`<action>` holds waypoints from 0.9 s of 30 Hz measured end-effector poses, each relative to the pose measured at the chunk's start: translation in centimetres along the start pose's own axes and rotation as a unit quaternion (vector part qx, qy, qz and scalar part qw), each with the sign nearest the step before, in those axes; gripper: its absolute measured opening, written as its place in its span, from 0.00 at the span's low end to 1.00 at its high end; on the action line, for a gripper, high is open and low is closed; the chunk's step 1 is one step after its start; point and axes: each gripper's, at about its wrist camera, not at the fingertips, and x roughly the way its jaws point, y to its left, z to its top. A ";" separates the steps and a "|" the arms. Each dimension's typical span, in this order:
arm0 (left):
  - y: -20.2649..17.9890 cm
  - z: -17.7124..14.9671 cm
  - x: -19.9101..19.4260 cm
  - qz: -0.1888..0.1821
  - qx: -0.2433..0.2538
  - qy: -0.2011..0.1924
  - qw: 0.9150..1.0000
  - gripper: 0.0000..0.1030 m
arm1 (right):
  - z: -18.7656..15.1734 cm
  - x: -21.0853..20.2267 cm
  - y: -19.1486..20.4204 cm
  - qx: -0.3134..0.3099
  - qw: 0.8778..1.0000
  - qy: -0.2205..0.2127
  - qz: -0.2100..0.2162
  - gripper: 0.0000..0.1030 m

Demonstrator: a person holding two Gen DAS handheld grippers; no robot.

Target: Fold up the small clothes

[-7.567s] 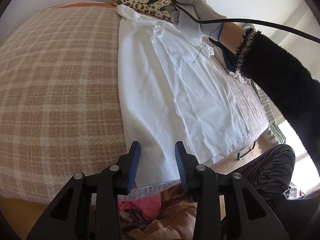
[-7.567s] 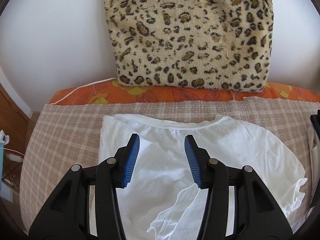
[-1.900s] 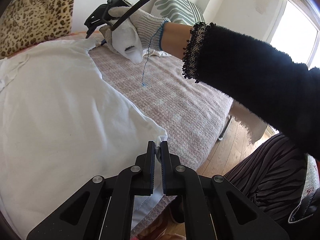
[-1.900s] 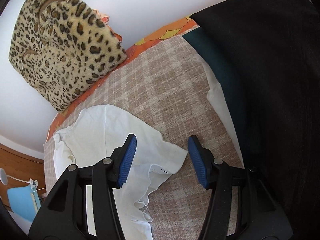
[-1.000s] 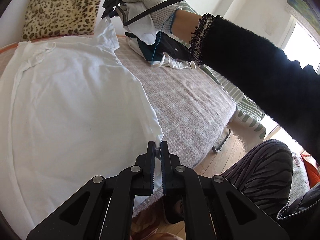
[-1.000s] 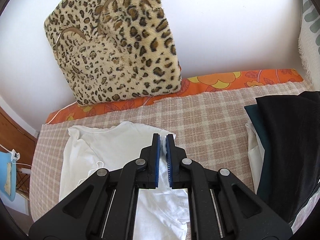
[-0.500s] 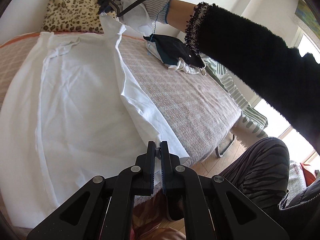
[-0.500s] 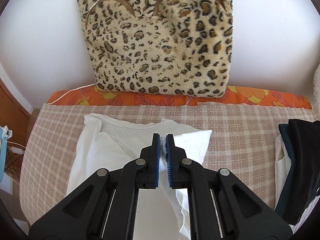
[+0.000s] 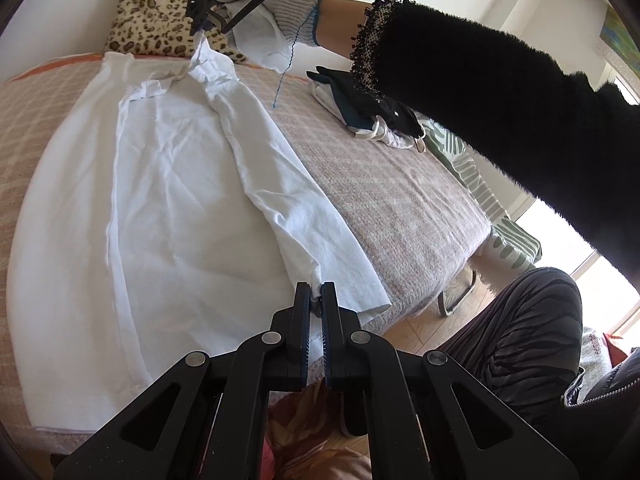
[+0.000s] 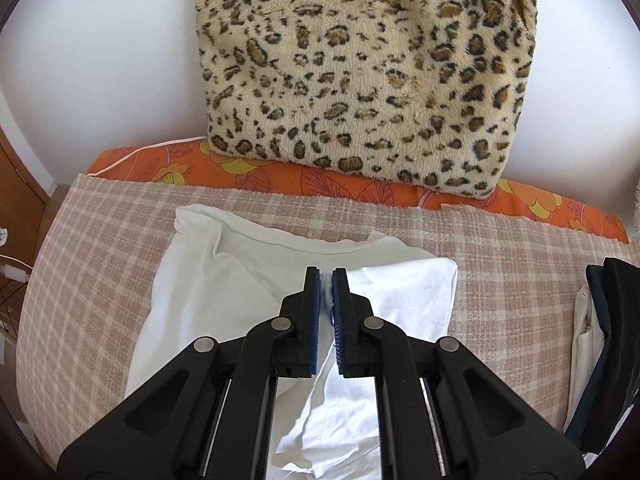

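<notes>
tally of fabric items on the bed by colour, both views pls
White: 2, the white t-shirt both grippers hold, and a white piece at the bottom of the folded pile
Dark (black/teal): 2 visible layers in that pile, exact count hard to tell
Leopard print: 1, the leopard cushion
Orange floral: 1, the orange sheet
Beige plaid: 1, the plaid blanket
Total: 7

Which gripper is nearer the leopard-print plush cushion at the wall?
Right. The right gripper holds the white T-shirt at its collar end just before the leopard-print plush cushion; the left gripper grips the hem, at the bed's opposite edge.
</notes>
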 end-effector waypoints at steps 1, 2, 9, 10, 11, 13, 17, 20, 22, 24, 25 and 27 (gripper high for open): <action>-0.1 0.0 -0.1 0.000 0.002 -0.002 1.000 0.04 | 0.2 -0.1 -0.2 0.011 1.000 0.001 0.011 0.07; -0.1 -0.1 -0.3 0.000 0.002 -0.004 1.000 0.04 | 0.4 -0.2 -0.4 0.018 1.000 0.000 0.019 0.07; 0.3 -0.6 -0.9 0.008 0.000 -0.005 1.000 0.04 | 1.1 -0.1 1.4 0.006 1.000 -0.006 0.023 0.07; 0.4 -0.7 -1.0 0.010 0.000 -0.006 1.000 0.04 | 1.0 0.2 1.8 0.003 1.000 -0.003 0.024 0.07; 0.5 -0.7 -1.1 0.011 0.000 -0.007 1.000 0.04 | 0.9 0.5 2.1 0.001 1.000 -0.002 0.024 0.07; 0.7 -0.8 -1.2 0.015 -0.002 -0.008 1.000 0.04 | 0.5 1.2 2.8 -0.004 1.000 0.003 0.025 0.07; 1.2 -0.9 -1.5 0.023 -0.006 -0.010 1.000 0.04 | 0.2 2.3 3.5 -0.004 1.000 0.008 0.021 0.07; 1.4 -1.1 -1.7 0.024 -0.010 -0.010 1.000 0.04 | 0.4 2.6 3.4 0.006 1.000 0.007 0.021 0.07; 1.4 -1.2 -1.7 0.024 -0.009 -0.010 1.000 0.04 | 0.6 2.5 3.3 0.014 1.000 0.004 0.027 0.07; 1.1 -1.4 -1.7 0.025 -0.005 -0.009 1.000 0.04 | 0.8 2.4 3.3 0.018 0.999 -0.002 0.027 0.07; 1.0 -1.5 -1.7 0.027 -0.002 -0.009 1.000 0.04 | 0.8 2.4 3.2 0.020 0.999 -0.003 0.027 0.07; 1.1 -1.6 -1.6 0.032 0.000 -0.006 0.999 0.04 | 0.7 2.7 3.2 0.021 0.999 0.002 0.027 0.07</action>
